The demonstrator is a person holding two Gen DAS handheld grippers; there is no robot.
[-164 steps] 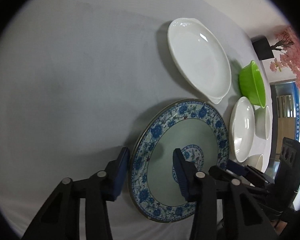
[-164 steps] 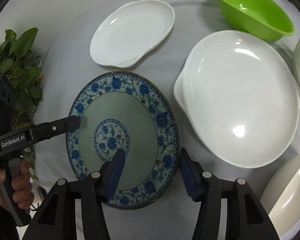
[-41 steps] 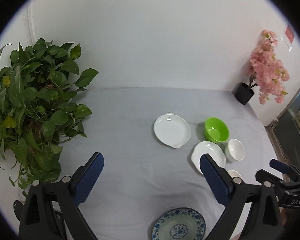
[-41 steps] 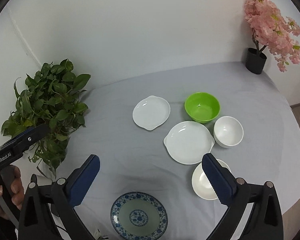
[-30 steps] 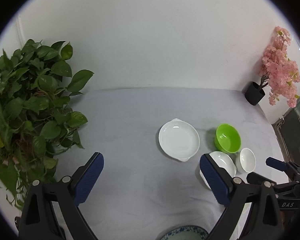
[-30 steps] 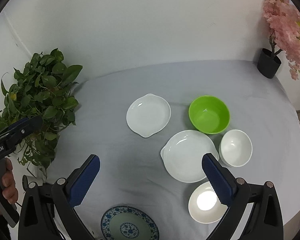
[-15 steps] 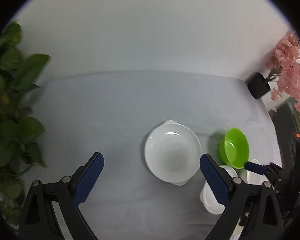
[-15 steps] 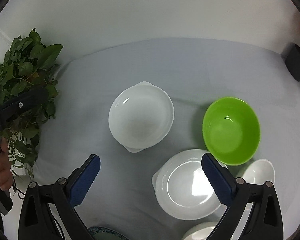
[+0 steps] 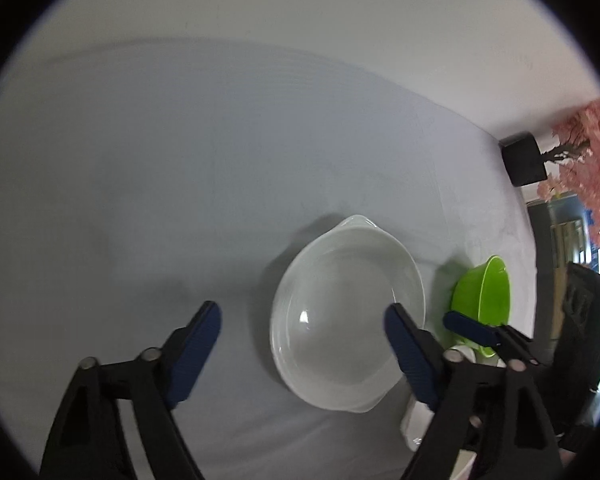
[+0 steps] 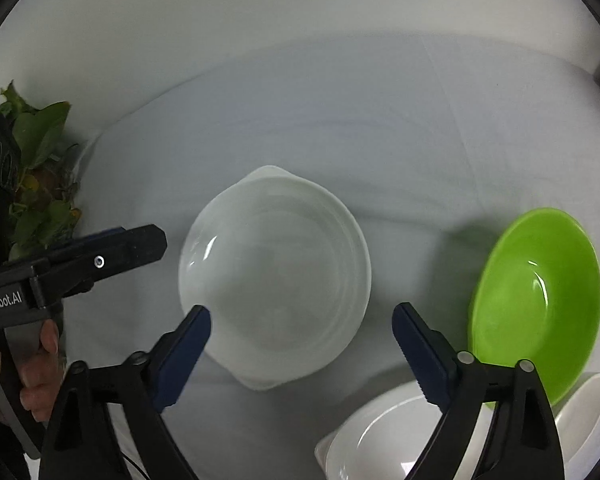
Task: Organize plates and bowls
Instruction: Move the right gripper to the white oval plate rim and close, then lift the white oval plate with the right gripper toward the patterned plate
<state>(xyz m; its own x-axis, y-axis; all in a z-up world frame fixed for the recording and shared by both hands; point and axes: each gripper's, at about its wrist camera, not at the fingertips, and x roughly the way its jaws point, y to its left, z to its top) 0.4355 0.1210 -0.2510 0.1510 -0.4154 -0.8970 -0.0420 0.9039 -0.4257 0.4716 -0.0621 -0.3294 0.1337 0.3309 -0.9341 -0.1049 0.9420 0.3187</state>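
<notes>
Shallow white ceramic dish with two small lug handles point(image 10: 274, 276) flat on grey-clothed bench point(image 10: 340, 120), lugs on far-near axis.

Right hand-held gripper point(image 10: 302, 322): straddles near rim, jaws spread, closing, no contact.

Left hand-held gripper point(image 9: 302, 322): offset over left rim, closing, holds nothing.

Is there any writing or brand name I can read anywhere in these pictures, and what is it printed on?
"GenRobot.AI": white lettering on the black body of the left gripper, seen at the left edge of the right wrist view; its first letter is cut off by the picture's edge.

Nothing else is readable: the white dish and the green bowl carry no lettering.
</notes>
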